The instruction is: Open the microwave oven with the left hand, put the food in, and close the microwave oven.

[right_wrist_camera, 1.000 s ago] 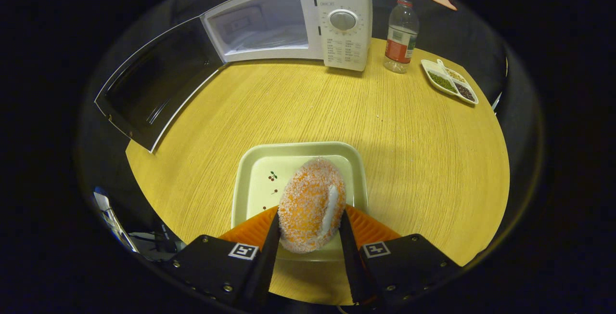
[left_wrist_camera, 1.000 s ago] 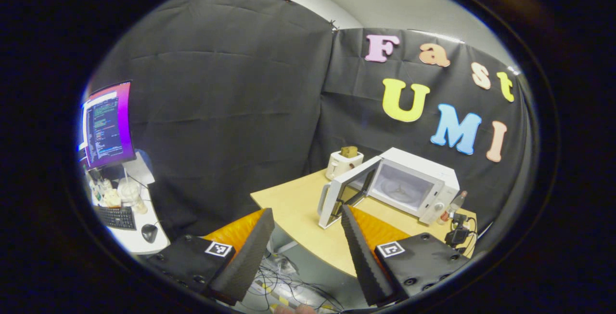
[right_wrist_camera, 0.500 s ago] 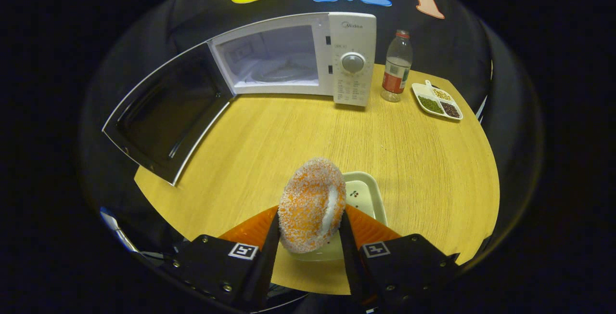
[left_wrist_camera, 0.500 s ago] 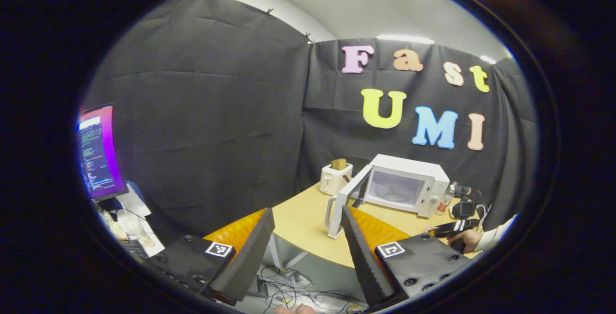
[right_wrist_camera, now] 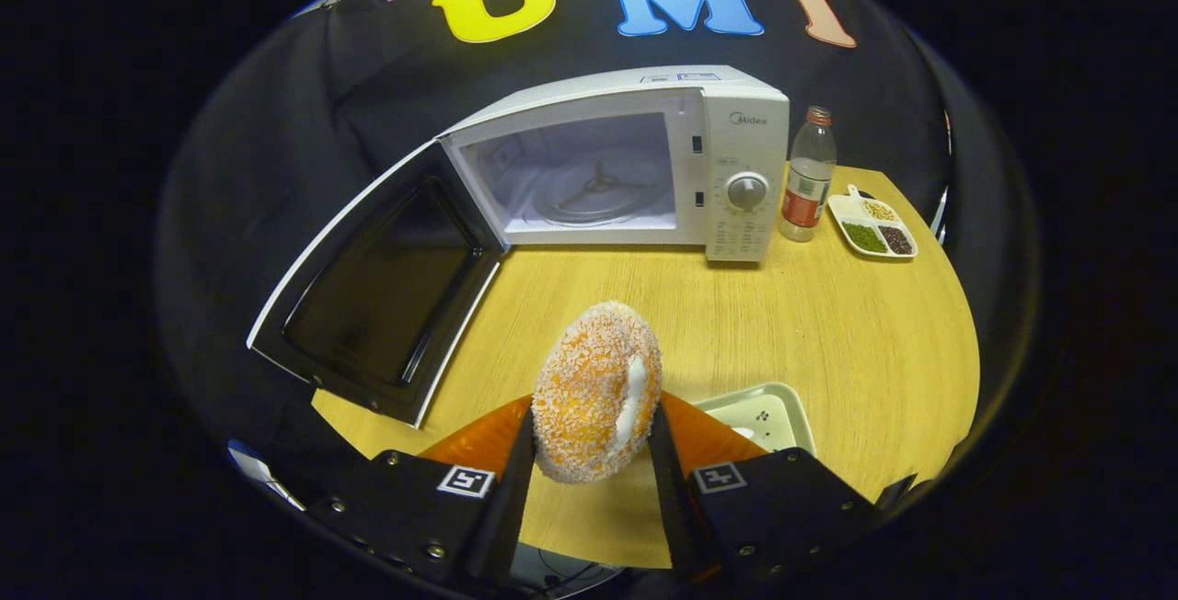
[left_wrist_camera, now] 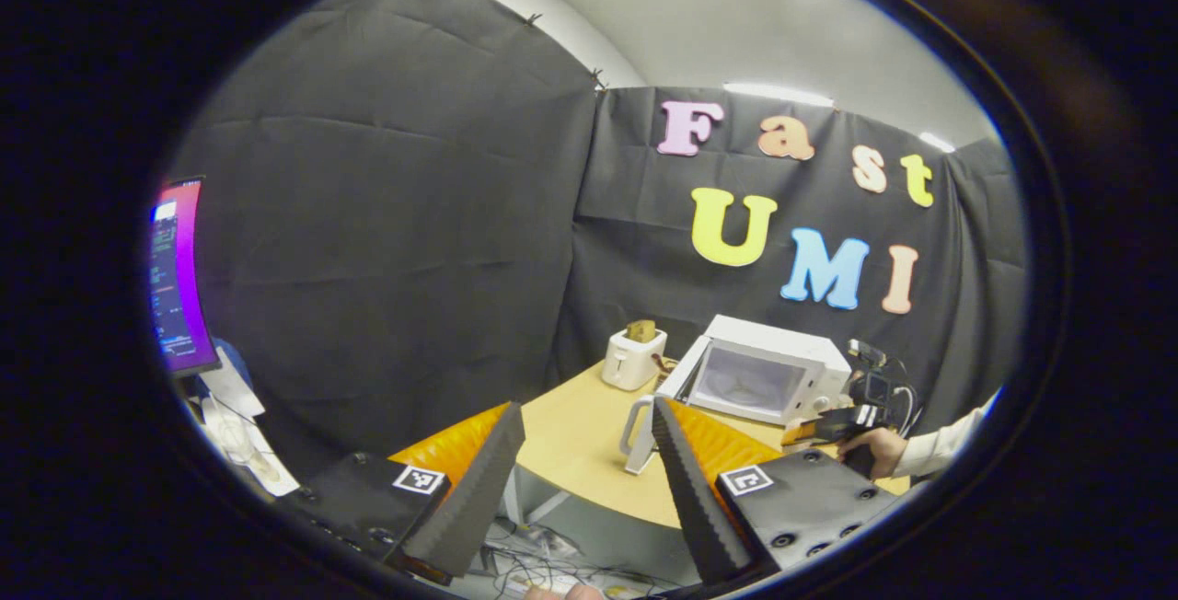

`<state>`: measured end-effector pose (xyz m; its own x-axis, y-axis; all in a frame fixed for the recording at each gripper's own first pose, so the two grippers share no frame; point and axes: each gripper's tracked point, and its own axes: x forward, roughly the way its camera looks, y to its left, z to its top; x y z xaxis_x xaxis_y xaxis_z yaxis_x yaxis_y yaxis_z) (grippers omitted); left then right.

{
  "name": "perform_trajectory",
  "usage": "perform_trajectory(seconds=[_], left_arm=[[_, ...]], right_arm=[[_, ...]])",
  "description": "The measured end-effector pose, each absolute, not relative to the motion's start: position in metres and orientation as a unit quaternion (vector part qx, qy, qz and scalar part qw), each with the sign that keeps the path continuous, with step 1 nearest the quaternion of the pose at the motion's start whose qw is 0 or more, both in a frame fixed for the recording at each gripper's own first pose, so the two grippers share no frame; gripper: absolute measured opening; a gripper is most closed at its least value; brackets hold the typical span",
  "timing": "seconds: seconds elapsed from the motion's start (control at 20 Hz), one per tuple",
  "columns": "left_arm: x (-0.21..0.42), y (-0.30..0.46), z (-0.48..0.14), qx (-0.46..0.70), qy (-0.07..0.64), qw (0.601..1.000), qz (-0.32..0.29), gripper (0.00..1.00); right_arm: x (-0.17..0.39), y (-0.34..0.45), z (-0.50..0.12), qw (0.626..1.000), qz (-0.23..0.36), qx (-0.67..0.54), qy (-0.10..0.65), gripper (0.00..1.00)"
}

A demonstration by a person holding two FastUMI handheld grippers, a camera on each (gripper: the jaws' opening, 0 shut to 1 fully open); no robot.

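Note:
The white microwave (right_wrist_camera: 644, 167) stands at the back of the wooden table (right_wrist_camera: 828, 333), its door (right_wrist_camera: 386, 287) swung wide to the left and the turntable bare inside. My right gripper (right_wrist_camera: 589, 439) is shut on an orange crumb-coated bun (right_wrist_camera: 596, 388), held above the table in front of the oven. In the left gripper view the microwave (left_wrist_camera: 764, 370) is far off, and my left gripper (left_wrist_camera: 589, 471) hangs open and empty beyond the table's near edge. A hand (left_wrist_camera: 874, 444) holds the other gripper beside the oven.
A pale green plate (right_wrist_camera: 764, 416) lies empty on the table just right of my right gripper. A bottle (right_wrist_camera: 805, 177) and a divided dish of seeds (right_wrist_camera: 872, 227) sit right of the microwave. A white toaster (left_wrist_camera: 633, 356) stands left of it; a monitor (left_wrist_camera: 175, 278) glows far left.
My right gripper lifted the bun off the plate and carried it up and toward the oven. My left gripper drew farther back from the table, staying open.

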<state>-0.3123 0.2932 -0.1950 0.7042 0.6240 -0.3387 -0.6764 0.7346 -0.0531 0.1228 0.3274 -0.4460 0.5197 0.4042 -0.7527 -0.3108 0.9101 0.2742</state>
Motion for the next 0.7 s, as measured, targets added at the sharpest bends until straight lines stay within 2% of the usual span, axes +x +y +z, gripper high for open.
perform_trajectory(seconds=[0.1, 0.2, 0.25, 0.3, 0.4, 0.45, 0.5, 0.7], left_arm=[[-0.307, 0.303, -0.205, -0.071, 0.168, 0.914, 0.363, 0.87], [-0.297, 0.314, -0.199, -0.053, 0.177, 0.909, 0.375, 0.87], [-0.289, 0.315, -0.196, -0.052, 0.179, 0.907, 0.378, 0.93], [-0.280, 0.318, -0.196, -0.055, 0.185, 0.904, 0.381, 0.87], [-0.264, 0.321, -0.202, -0.065, 0.197, 0.898, 0.389, 0.87], [-0.258, 0.324, -0.205, -0.068, 0.202, 0.894, 0.394, 0.99], [-0.251, 0.328, -0.207, -0.071, 0.204, 0.891, 0.400, 0.93], [-0.235, 0.334, -0.216, -0.095, 0.228, 0.874, 0.419, 0.93]], right_arm=[[0.147, 0.346, -0.450, 0.874, 0.201, 0.063, 0.438, 0.63], [0.169, 0.365, -0.459, 0.873, 0.194, 0.080, 0.440, 0.64], [0.179, 0.373, -0.464, 0.872, 0.190, 0.089, 0.443, 0.64], [0.191, 0.379, -0.468, 0.872, 0.183, 0.097, 0.444, 0.64], [0.216, 0.390, -0.474, 0.875, 0.173, 0.105, 0.440, 0.63], [0.228, 0.395, -0.478, 0.876, 0.171, 0.104, 0.438, 0.64], [0.242, 0.400, -0.481, 0.879, 0.169, 0.103, 0.434, 0.63], [0.294, 0.428, -0.488, 0.890, 0.158, 0.121, 0.410, 0.63]])
